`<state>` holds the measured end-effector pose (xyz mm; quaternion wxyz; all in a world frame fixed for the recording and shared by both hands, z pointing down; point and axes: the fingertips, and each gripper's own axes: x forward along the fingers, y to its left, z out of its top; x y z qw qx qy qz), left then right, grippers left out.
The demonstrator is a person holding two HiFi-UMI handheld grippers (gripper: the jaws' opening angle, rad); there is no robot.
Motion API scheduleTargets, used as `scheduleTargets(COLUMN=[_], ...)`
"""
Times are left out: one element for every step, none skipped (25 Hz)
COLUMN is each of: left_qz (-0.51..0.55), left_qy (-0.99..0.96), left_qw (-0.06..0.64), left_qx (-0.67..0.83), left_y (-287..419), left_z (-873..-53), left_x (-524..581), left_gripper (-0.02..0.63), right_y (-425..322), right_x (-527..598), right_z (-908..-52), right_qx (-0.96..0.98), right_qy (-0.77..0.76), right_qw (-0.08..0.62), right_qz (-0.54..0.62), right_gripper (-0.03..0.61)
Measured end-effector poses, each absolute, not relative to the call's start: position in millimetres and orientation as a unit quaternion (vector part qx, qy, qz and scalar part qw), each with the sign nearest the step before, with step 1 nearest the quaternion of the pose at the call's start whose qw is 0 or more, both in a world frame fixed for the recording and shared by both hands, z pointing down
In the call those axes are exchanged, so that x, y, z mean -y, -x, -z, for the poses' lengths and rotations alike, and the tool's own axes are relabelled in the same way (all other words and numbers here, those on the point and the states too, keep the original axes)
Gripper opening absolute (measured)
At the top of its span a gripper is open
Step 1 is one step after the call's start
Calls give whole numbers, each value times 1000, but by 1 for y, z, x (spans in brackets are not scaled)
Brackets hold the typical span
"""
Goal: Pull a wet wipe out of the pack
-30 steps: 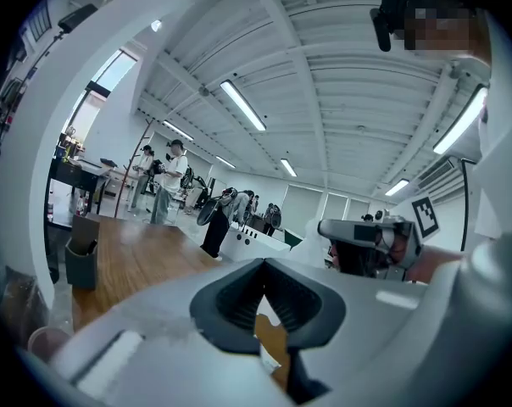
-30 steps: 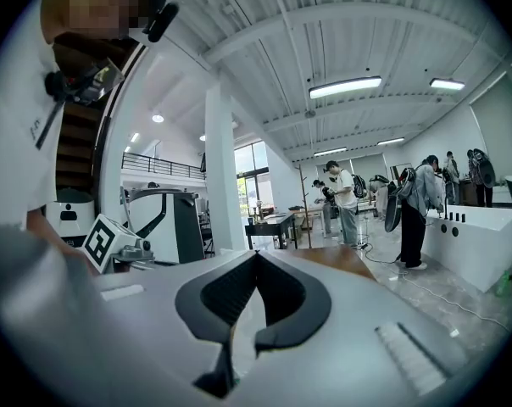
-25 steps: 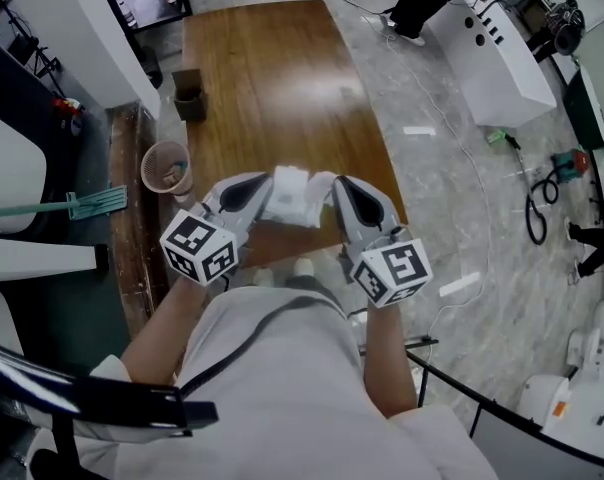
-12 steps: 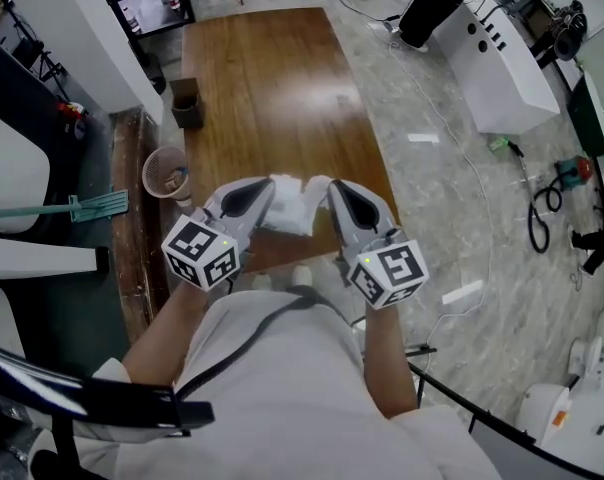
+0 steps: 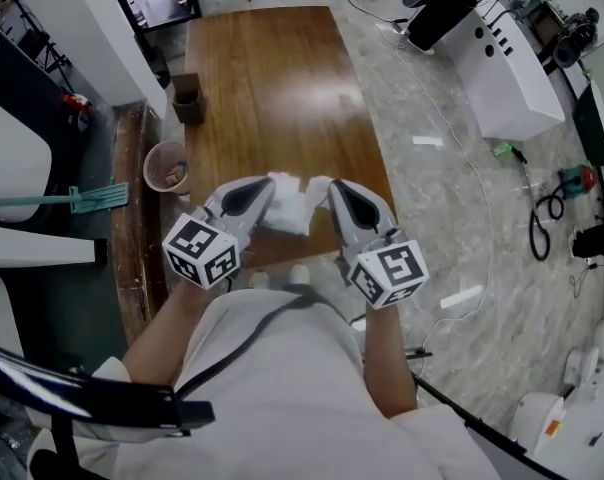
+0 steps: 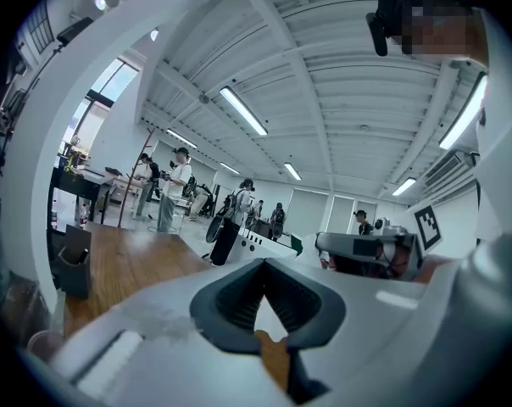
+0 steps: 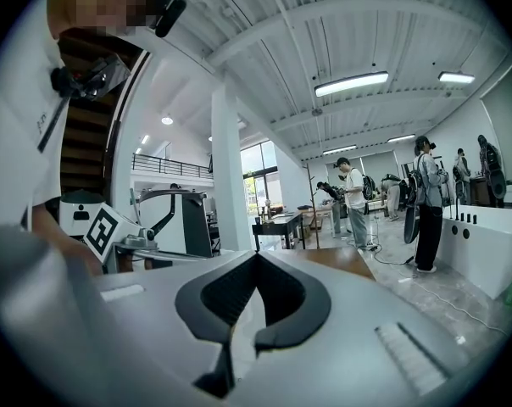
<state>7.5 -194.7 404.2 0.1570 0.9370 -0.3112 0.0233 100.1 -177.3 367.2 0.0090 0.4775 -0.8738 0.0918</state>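
Over wooden table point(image 5: 272, 88), left tongs point(image 5: 269, 188) and right tongs point(image 5: 331, 188) each clamp shut on one white wipe point(image 5: 289, 206).

The wet wipe point(image 5: 287, 203) is white, plain as far as I can see. The left gripper point(image 5: 268, 183) and right gripper point(image 5: 331, 184) are light grey, and their cubes point(image 5: 201, 251) carry black-and-white squares. The table point(image 5: 272, 88) is glossy brown.

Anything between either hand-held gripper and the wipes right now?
Nothing visible. The left hand-held gripper and the right hand-held gripper are both closed on the white wipe bundle, which is held in the air over the near edge of the table.
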Motion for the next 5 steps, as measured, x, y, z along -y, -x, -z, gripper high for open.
scheduleTargets(left_qz=[-24, -24, -24, -24, -24], left_qy=[-936, -936, -935, -934, -934], left_qw=[157, 157, 158, 159, 160], left_qx=[313, 315, 316, 318, 320], left_y=[-7, -6, -5, -4, -3], left_z=[-405, -405, -406, -406, -407], left_x=[195, 195, 196, 196, 196], left_gripper=[3, 3, 3, 3, 3], right_y=[-100, -99, -99, -97, -96], right_x=[178, 178, 178, 179, 179], right_z=[-368, -368, -369, -369, -370], right_qx=[875, 875, 876, 877, 878], right_qy=[-476, -474, -473, -471, -470], right_qw=[9, 10, 10, 11, 12], right_qz=[-92, -93, -93, -94, -95], right_gripper=[8, 8, 8, 8, 8])
